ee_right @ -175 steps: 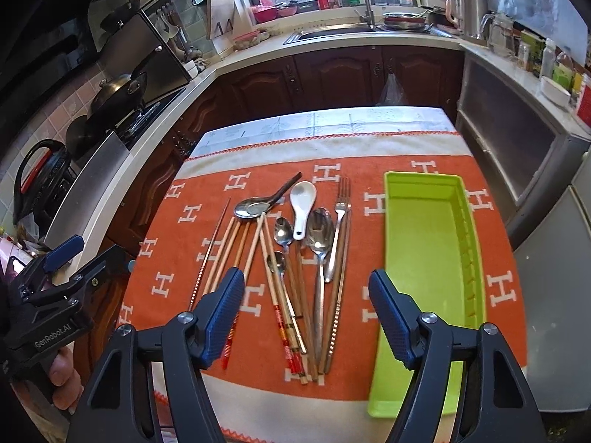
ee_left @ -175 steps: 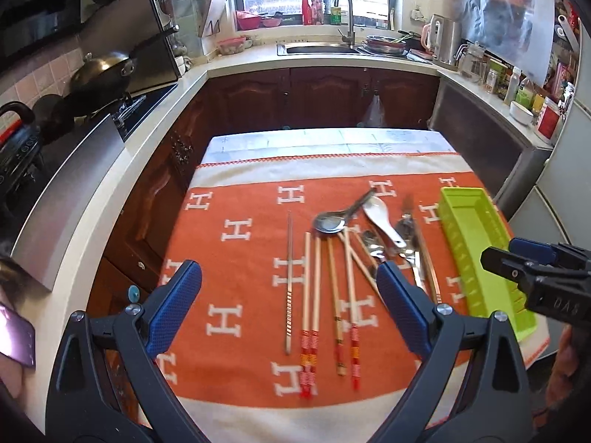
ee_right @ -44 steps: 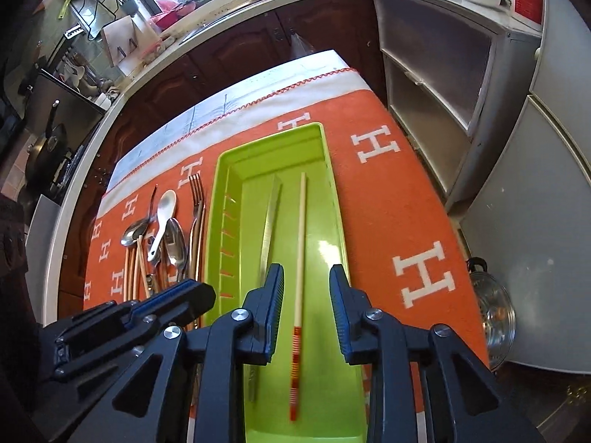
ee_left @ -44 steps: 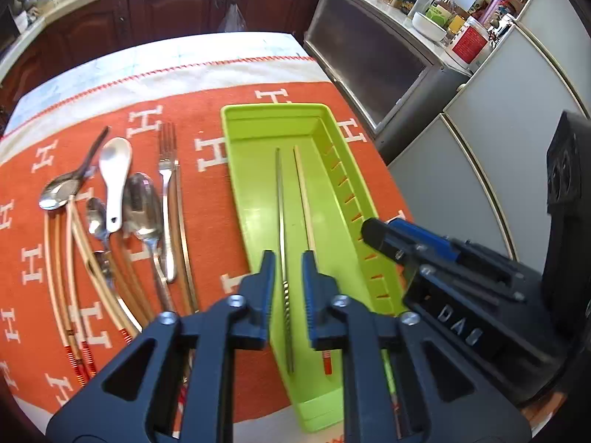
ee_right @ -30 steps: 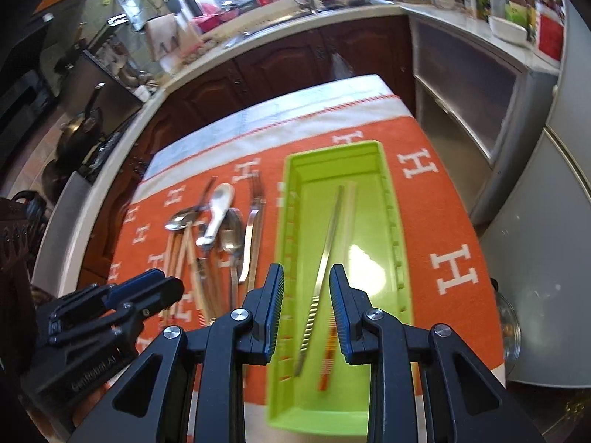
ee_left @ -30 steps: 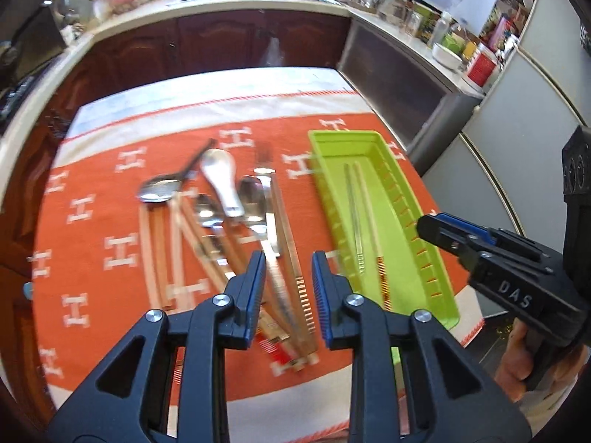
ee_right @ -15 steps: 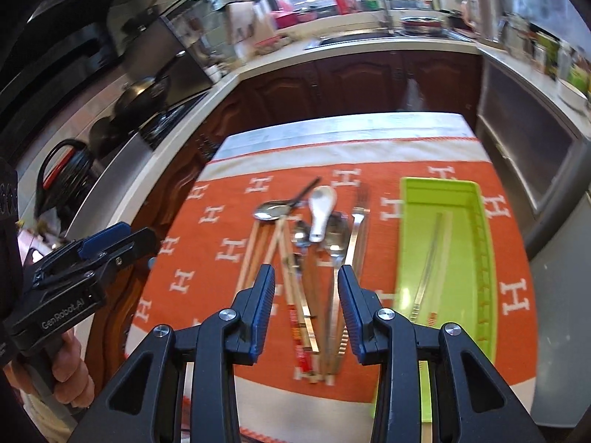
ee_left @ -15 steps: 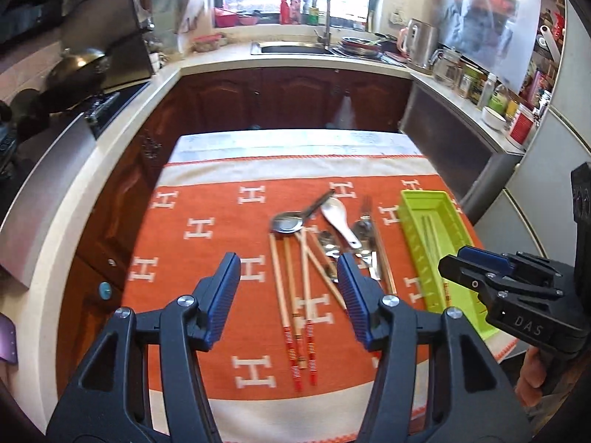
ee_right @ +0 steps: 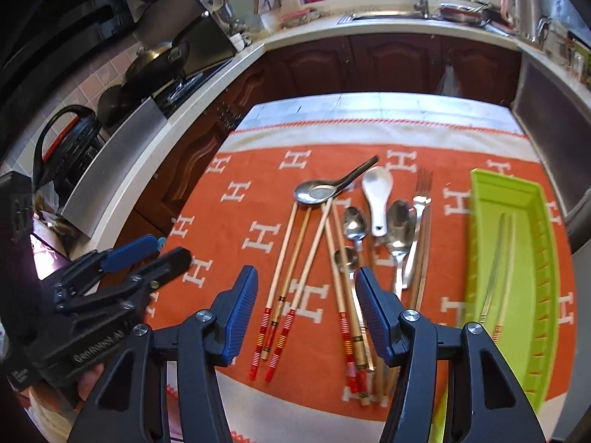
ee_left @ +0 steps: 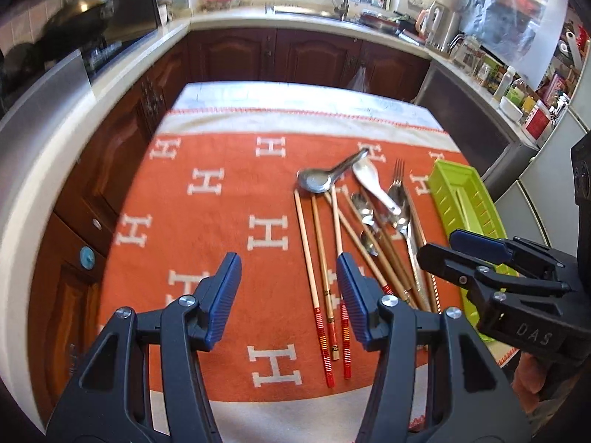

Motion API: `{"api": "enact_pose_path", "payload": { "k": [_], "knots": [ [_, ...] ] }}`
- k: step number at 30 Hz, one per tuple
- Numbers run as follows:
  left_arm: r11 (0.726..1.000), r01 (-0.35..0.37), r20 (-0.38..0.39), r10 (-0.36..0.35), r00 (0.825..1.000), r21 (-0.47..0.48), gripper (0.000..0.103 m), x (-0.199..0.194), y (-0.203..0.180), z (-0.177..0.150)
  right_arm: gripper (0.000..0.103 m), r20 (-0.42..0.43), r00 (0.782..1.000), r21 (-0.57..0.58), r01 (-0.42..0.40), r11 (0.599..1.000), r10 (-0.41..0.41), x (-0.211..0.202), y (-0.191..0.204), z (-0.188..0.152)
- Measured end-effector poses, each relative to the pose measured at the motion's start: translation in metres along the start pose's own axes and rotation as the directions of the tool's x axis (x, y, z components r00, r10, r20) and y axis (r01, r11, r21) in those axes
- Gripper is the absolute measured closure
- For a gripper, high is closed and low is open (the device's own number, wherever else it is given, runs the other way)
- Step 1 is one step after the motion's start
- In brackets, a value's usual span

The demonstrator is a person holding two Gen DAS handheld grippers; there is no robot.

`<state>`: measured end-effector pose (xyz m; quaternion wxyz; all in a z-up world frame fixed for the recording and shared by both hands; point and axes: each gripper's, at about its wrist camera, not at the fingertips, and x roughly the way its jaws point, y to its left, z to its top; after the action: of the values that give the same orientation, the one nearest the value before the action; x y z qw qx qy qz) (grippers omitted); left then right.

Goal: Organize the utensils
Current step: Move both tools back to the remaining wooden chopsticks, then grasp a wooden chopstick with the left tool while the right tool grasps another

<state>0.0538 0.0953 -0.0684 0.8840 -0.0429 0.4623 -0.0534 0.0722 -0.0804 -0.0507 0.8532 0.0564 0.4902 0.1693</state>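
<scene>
Loose utensils lie on an orange cloth with white H marks point(ee_right: 258, 236): several wooden chopsticks with red ends point(ee_right: 282, 269), a metal ladle spoon point(ee_right: 317, 191), a white ceramic spoon point(ee_right: 376, 192), steel spoons point(ee_right: 400, 221) and a fork point(ee_right: 421, 188). A green tray point(ee_right: 476, 199) at the right holds a metal chopstick and a wooden chopstick point(ee_right: 493, 277). My left gripper point(ee_left: 288, 295) is open and empty above the cloth, left of the chopsticks point(ee_left: 317, 254). My right gripper point(ee_right: 304, 310) is open and empty over the chopsticks' red ends.
The table's front edge is white cloth point(ee_right: 295, 413). A kitchen counter point(ee_right: 122, 170) with a stove and pans runs along the left; a sink counter point(ee_right: 388, 26) lies behind. The green tray also shows in the left wrist view point(ee_left: 447, 181).
Both grippers left the green tray, pulled back leftward over the loose utensils and opened wide. The metal and wooden chopsticks stay in the tray.
</scene>
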Motion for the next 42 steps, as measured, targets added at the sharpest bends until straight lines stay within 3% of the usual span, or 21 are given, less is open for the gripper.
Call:
{"api": "enact_pose_path", "payload": {
  "k": [6, 16, 27, 31, 38, 42],
  "knots": [
    [1.0, 0.025, -0.084, -0.026, 0.996, -0.017, 0.066, 0.053, 0.004, -0.013, 0.07, -0.096, 0.995, 0.032, -0.019, 0.999, 0.022, 0.06, -0.004, -0.011],
    [0.997, 0.059, -0.175, -0.066, 0.982, -0.045, 0.071, 0.113, 0.005, -0.013, 0.073, -0.164, 0.986, 0.05, -0.033, 0.998, 0.041, 0.115, -0.009, -0.019],
    [0.998, 0.059, -0.2, -0.056, 0.978, 0.007, 0.071, 0.138, -0.009, -0.007, 0.074, -0.187, 0.981, 0.085, -0.039, 0.996, 0.054, 0.124, -0.027, -0.02],
    [0.999, 0.028, -0.19, -0.02, 0.982, 0.039, 0.078, 0.141, -0.014, -0.006, 0.074, -0.189, 0.98, 0.083, -0.04, 0.996, 0.055, 0.125, -0.029, -0.018],
    [0.997, -0.007, -0.166, 0.021, 0.986, 0.081, 0.101, 0.133, -0.012, -0.012, 0.074, -0.204, 0.977, 0.075, -0.052, 0.996, 0.066, 0.135, -0.022, -0.015],
    [0.997, -0.03, -0.154, 0.042, 0.987, 0.078, 0.102, 0.127, -0.004, -0.017, 0.074, -0.211, 0.976, 0.053, -0.044, 0.998, 0.054, 0.144, -0.013, -0.015]
  ]
}}
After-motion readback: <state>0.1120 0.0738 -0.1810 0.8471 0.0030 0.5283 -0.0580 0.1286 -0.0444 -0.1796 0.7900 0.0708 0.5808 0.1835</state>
